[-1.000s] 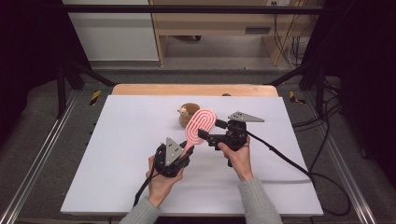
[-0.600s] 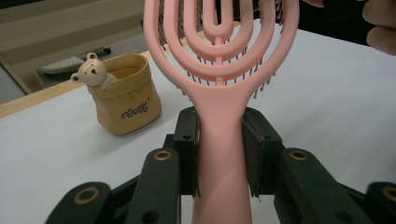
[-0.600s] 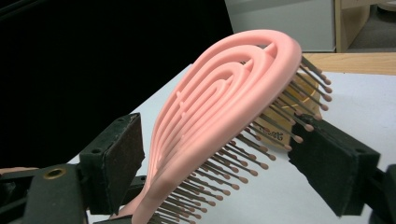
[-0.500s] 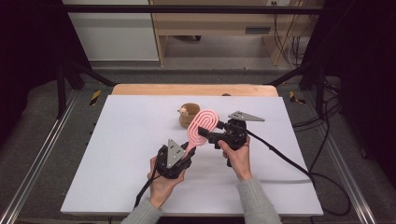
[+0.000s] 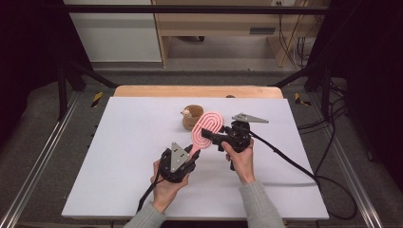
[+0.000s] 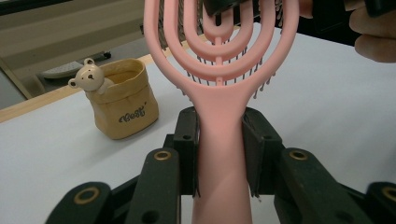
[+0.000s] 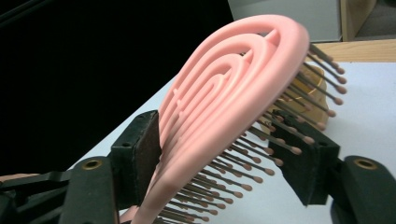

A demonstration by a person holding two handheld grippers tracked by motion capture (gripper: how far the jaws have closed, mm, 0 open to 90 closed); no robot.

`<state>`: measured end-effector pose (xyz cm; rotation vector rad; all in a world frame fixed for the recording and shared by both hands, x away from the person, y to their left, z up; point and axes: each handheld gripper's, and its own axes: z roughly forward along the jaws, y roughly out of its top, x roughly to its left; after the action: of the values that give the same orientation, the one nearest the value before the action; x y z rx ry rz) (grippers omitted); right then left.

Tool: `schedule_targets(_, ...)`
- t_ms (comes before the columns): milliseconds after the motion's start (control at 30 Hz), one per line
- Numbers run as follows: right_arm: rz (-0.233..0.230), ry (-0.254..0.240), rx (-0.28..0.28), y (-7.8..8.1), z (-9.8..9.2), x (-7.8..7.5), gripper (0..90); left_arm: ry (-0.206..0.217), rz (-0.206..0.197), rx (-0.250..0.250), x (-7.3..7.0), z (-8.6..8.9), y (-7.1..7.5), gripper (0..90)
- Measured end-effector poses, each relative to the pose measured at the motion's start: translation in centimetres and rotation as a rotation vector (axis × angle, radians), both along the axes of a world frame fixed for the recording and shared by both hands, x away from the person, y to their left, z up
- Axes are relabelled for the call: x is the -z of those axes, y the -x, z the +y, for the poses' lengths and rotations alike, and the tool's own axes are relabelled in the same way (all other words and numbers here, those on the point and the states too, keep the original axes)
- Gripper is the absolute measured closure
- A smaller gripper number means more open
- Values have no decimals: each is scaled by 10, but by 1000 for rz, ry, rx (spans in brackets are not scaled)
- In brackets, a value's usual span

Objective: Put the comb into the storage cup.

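A: Starting on the left, the left gripper [image 5: 186, 159] is clamped on the handle of the pink hairbrush [image 5: 205, 128], both pads pressed to its sides. The brush is held up off the white table [image 5: 119, 156], its head slanting up toward the far side, near the little tan pouch with the bear [image 5: 191, 117].

B: How will it handle?

A: Light, I'd judge, and stiff in the handle. The head is open plastic loops with thin bristles, so it may flex, and the bristles give under a pad. The smooth handle is the surer hold; across the head a grip could slip.

B: And on the right?

A: The right gripper [image 5: 212, 135] straddles the head, one pad at the back, the other among the bristles, not plainly pressing yet. Its jaws have just been closing; a second ago they stood wider. Neither hand has shifted, nor has the brush
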<state>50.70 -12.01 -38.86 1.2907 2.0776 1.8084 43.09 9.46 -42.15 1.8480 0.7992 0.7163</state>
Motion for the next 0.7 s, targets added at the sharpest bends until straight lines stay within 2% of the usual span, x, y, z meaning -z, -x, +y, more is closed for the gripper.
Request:
schedule_targets(400,30,-24,-26,-1,1,1,475,-3,-11,-4,2,-1,0,691)
schedule_targets(667,78,-50,-44,-2,0,-1,517,-4,-23,-8,2,-2,1,691)
schedule_targets(700,82,-54,-46,-2,0,-1,523,-9,-36,-7,2,-2,1,691)
